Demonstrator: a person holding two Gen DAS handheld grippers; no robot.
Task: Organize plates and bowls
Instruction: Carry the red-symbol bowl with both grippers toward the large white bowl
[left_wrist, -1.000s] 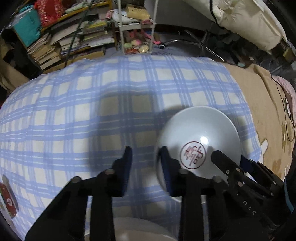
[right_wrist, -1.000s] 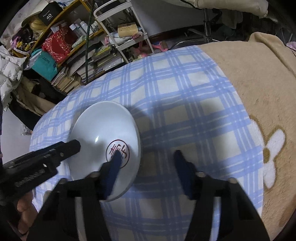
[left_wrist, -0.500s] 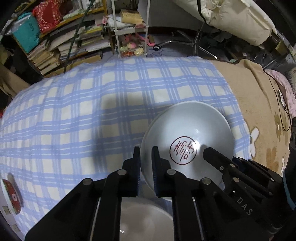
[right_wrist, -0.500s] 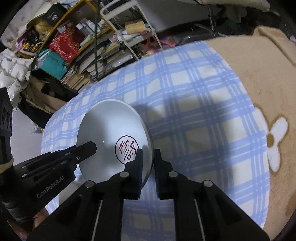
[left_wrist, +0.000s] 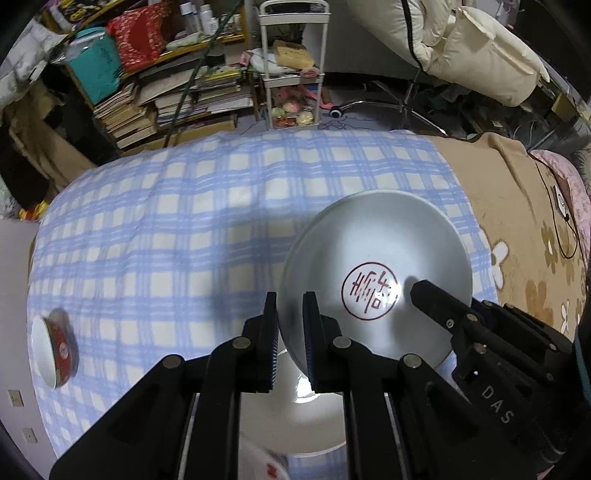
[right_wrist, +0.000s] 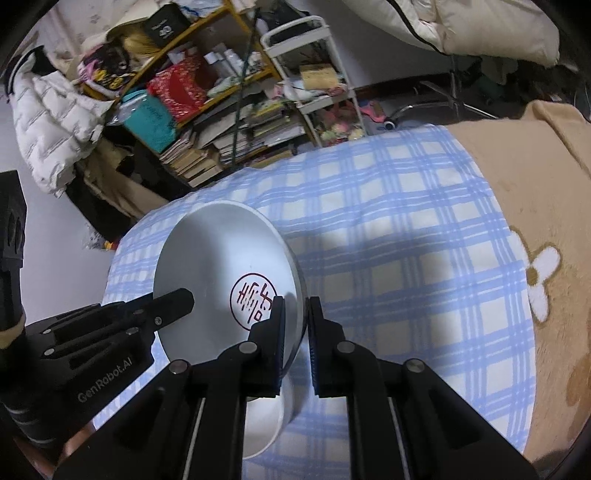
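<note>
A white plate (left_wrist: 373, 258) with a round red character mark is held in the air above the blue checked cloth. My left gripper (left_wrist: 290, 314) is shut on its left rim. My right gripper (right_wrist: 295, 321) is shut on its opposite rim; the plate also shows in the right wrist view (right_wrist: 221, 273). Below it lies a second white plate (left_wrist: 295, 417), also seen in the right wrist view (right_wrist: 266, 424). A red-and-white bowl (left_wrist: 53, 350) lies on its side at the cloth's left edge.
The blue checked cloth (left_wrist: 184, 221) covers a table; a tan flowered blanket (left_wrist: 517, 221) lies to its right. Shelves of books (left_wrist: 166, 103) and a white cart (left_wrist: 291, 74) stand behind the far edge. A red-patterned dish edge (left_wrist: 266, 469) shows at the bottom.
Both grippers closed on the marked plate's rims, one on each side, then lifted it up off the lower plate. The red bowl has come into the left view.
</note>
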